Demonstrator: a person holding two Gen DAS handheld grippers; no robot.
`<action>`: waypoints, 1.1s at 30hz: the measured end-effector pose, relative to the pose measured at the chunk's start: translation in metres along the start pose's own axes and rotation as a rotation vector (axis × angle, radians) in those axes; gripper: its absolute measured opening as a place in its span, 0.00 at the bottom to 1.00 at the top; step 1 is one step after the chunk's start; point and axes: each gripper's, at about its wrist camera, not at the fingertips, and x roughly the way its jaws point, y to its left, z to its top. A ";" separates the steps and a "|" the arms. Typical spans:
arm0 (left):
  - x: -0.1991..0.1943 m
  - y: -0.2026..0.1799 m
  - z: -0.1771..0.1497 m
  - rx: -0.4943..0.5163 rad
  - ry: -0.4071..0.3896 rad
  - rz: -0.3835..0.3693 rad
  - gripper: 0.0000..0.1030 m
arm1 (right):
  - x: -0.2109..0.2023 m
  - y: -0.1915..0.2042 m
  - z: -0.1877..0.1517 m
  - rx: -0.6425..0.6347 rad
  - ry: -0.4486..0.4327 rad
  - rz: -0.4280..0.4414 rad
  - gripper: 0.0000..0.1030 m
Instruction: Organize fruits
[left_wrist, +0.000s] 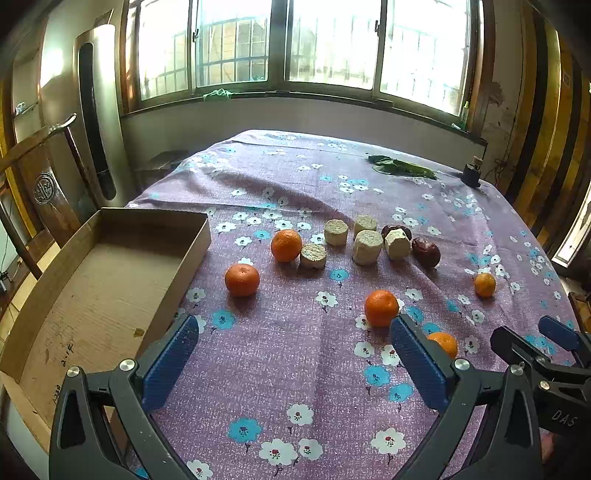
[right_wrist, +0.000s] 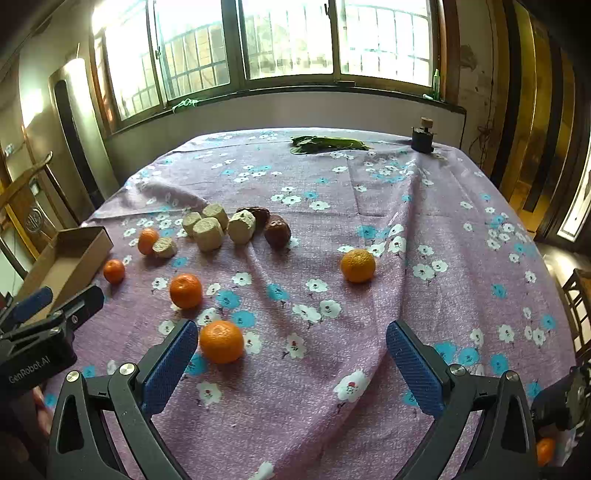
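Several tangerines lie on the purple flowered tablecloth. In the left wrist view the nearest tangerine sits just beyond my open left gripper, by its right fingertip; another lies nearer the cardboard box. In the right wrist view my right gripper is open and empty, with a tangerine just inside its left fingertip and another farther ahead. Both grippers hover low over the cloth.
Beige cylindrical cakes and dark red dates lie in a row mid-table. Green leaves and a small dark jar sit at the far edge. A wooden chair stands left of the box.
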 end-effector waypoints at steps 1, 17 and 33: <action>-0.002 0.000 0.000 0.001 -0.004 0.003 1.00 | -0.002 0.000 -0.001 0.010 -0.004 0.020 1.00; 0.001 -0.002 -0.008 0.004 0.006 -0.014 1.00 | -0.006 0.008 -0.005 -0.024 -0.005 0.029 1.00; 0.007 0.001 -0.011 0.006 0.005 -0.002 1.00 | -0.004 0.011 -0.007 -0.046 -0.014 0.028 1.00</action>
